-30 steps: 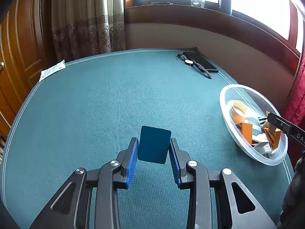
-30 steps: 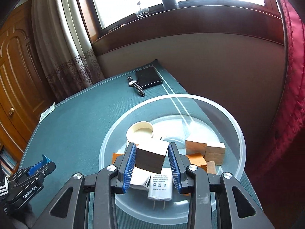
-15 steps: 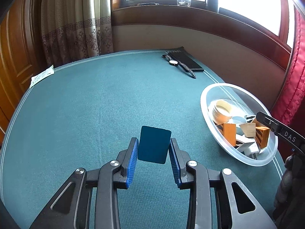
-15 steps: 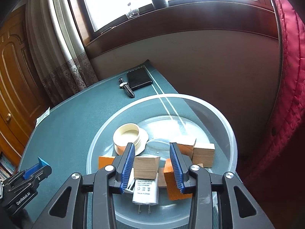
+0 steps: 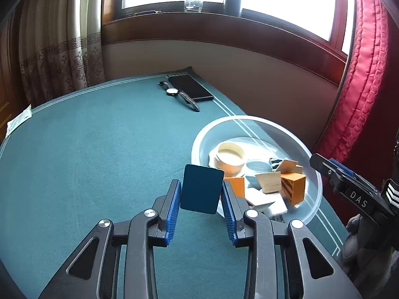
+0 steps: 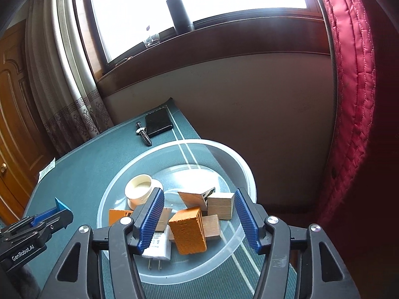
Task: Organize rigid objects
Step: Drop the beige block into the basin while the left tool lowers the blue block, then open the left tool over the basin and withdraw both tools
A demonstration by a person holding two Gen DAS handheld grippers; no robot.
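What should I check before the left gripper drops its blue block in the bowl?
1. Left gripper shut on blue block: ok.
2. Right gripper jaws opening, nothing pinched between them: ok.
3. Right gripper out of the drop path: not ok, it hangs over the bowl.
4. Free space in bowl: ok, the far side is bare.
5. Blue block over the bowl: cannot tell, it sits at the near rim in the left view.

Blocks (image 6: pixel 189 231) and a charger (image 6: pixel 159 245) lie in the bowl (image 6: pixel 245 172); a watch (image 5: pixel 178 93) lies behind it.
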